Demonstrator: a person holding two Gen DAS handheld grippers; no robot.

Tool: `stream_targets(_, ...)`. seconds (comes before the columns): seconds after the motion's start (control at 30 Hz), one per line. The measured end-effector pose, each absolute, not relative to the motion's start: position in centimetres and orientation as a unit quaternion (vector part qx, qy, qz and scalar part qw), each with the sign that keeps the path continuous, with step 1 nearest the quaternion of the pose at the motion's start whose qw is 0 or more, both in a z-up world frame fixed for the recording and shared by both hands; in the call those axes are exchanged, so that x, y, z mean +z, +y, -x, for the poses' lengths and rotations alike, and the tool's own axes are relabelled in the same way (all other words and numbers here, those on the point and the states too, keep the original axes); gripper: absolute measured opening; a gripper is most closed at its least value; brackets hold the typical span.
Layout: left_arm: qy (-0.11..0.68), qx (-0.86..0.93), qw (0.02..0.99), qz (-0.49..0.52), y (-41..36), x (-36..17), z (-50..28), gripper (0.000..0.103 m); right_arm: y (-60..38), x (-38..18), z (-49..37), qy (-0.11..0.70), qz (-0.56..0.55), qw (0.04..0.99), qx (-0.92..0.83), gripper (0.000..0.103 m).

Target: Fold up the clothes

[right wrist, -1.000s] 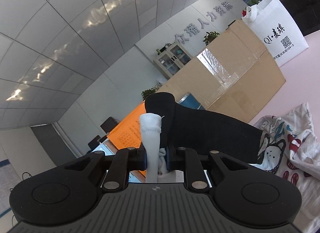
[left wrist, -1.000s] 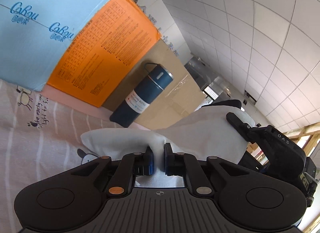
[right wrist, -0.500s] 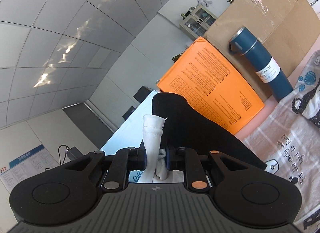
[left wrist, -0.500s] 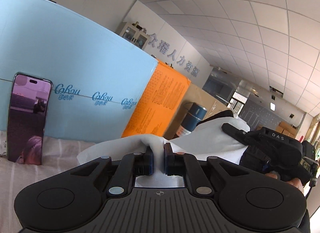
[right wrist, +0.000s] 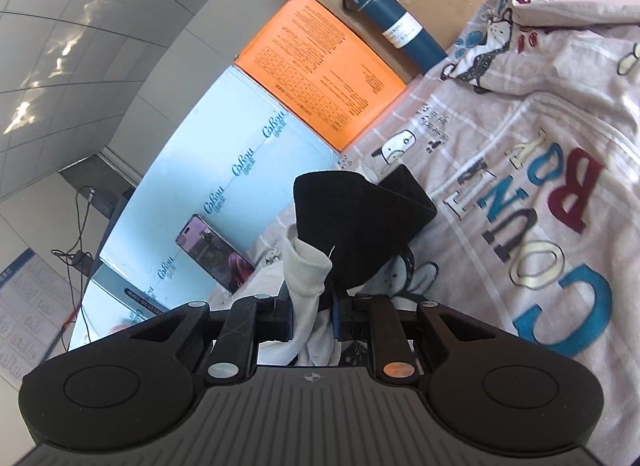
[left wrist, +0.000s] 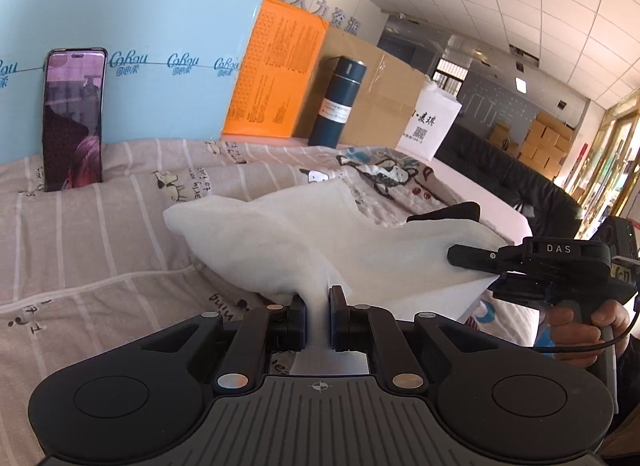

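Note:
A white garment with a black sleeve or panel hangs stretched between my two grippers, just above a striped pinkish printed cloth on the table. My left gripper is shut on the white fabric's near edge. My right gripper is shut on a bunched white cuff with black fabric draped over it; the right gripper also shows in the left wrist view, pinching the garment's right end.
A phone leans on a light blue board. An orange board, a dark blue flask, a cardboard box and a white bag stand along the back. The printed cloth covers the table.
Both grippers have tilted and come down from facing the ceiling toward the table, carrying the garment; it now hangs low over the printed cloth.

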State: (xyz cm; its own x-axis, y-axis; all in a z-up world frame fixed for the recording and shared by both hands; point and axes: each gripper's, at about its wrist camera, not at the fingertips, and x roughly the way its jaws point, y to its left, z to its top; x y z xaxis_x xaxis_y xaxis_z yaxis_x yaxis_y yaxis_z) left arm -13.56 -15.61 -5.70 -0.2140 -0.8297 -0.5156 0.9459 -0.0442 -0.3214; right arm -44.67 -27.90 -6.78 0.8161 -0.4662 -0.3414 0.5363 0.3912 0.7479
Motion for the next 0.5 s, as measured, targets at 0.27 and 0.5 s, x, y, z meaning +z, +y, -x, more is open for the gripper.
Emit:
stream_targets(0.27,0.256,-0.645,0.711,-0.114,-11.2,-5.2,13.1,0.077,-25.8,-7.5,48.1,0.036,-0.447,0.817,-0.363,0.061)
stream_targets(0.5,0.139,-0.561,0.805,-0.136,-6.1,-0.8,11.8,0.085,-25.5,-2.0,54.4,-0.029,-0.363,0.822,-0.438,0.073)
